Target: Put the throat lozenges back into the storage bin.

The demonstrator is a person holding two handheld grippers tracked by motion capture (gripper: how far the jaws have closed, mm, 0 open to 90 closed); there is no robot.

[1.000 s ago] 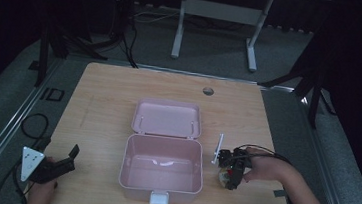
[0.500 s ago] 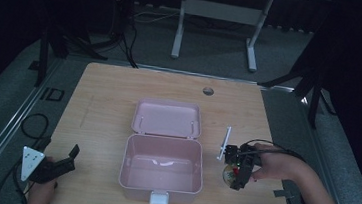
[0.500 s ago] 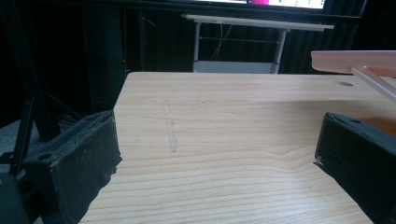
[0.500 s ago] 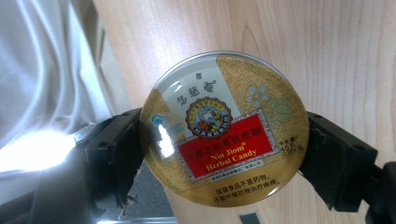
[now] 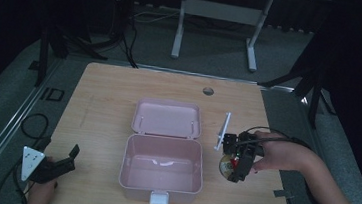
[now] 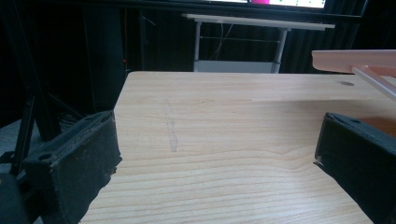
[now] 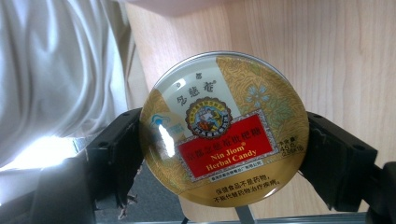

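A round gold and red herbal candy tin sits between the jaws of my right gripper, which is shut on its sides. From above, the tin and right gripper hang just above the table, right of the open pink box. The box's lid lies flat behind it. My left gripper rests at the table's front left corner, open with nothing in it. Its own view has both jaws wide apart over bare wood, with the pink box's edge at the far right.
The wooden table has a cable hole near its back edge and a scrap of tape at the front right. A person's white garment lies beyond the front edge. A white desk frame stands behind.
My right gripper has shifted a little to the right and turned, with the tin still held in it. The left gripper and the box have not moved.
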